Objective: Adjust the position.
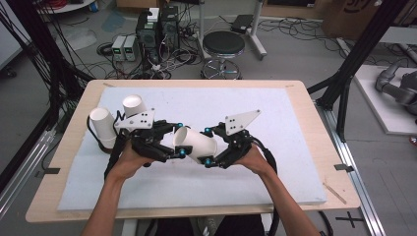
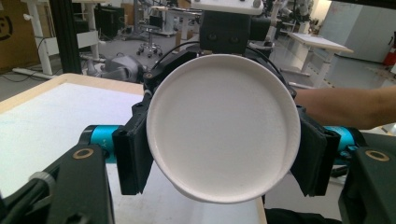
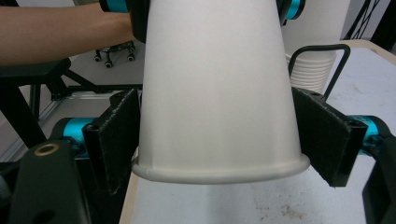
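Smooth tapered white paper cup [image 3: 219, 93] pinched between both tools' rough black pads.

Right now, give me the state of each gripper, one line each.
Left gripper: closed on the white paper cup's base end.
Right gripper: closed on the same cup, near its rim.

The white cup [image 3: 219, 93] is running off the right gripper view's top edge, hiding its narrow end.

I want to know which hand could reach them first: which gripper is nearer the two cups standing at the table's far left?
Left. The left gripper sits beside the two upright cups; the right gripper lies farther right, across the held cup.
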{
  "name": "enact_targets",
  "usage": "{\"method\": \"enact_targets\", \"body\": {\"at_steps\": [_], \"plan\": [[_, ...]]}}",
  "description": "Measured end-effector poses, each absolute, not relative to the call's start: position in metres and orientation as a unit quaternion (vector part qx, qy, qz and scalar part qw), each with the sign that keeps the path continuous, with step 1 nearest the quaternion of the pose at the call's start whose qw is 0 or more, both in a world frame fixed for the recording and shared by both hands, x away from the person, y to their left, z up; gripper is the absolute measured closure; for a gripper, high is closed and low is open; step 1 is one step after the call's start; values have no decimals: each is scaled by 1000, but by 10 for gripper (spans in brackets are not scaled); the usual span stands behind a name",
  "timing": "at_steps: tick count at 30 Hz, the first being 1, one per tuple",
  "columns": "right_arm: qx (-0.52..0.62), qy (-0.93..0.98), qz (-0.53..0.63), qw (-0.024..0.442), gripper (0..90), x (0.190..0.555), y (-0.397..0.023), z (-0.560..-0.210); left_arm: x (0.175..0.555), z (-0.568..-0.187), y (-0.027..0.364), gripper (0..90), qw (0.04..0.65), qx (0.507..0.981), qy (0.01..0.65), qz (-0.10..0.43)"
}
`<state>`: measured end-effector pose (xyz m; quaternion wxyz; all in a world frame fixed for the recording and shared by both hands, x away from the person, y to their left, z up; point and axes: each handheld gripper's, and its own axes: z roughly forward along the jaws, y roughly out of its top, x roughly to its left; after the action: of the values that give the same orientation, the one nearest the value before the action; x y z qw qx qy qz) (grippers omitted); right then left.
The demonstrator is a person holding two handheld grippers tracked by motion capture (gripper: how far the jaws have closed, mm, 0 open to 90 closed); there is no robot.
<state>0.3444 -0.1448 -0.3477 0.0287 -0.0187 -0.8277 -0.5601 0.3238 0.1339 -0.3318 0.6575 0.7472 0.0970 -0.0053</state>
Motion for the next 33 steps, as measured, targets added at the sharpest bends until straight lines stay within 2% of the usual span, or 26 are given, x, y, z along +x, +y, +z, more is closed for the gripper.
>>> {"method": "enact_targets", "body": {"at_steps": [3, 8, 26, 33], "plan": [[-21, -828, -559, 28, 205, 345, -145, -351, 324, -332, 133, 329, 654, 750, 96, -4], [-14, -828, -560, 26, 263, 344, -146, -350, 324, -332, 134, 338, 655, 749, 97, -5], [-20, -828, -560, 25, 318, 344, -151, -348, 325, -333, 132, 335, 650, 754, 99, -3], [-22, -823, -567, 27, 329, 346, -153, -347, 326, -335, 131, 274, 642, 760, 104, 1]]}}
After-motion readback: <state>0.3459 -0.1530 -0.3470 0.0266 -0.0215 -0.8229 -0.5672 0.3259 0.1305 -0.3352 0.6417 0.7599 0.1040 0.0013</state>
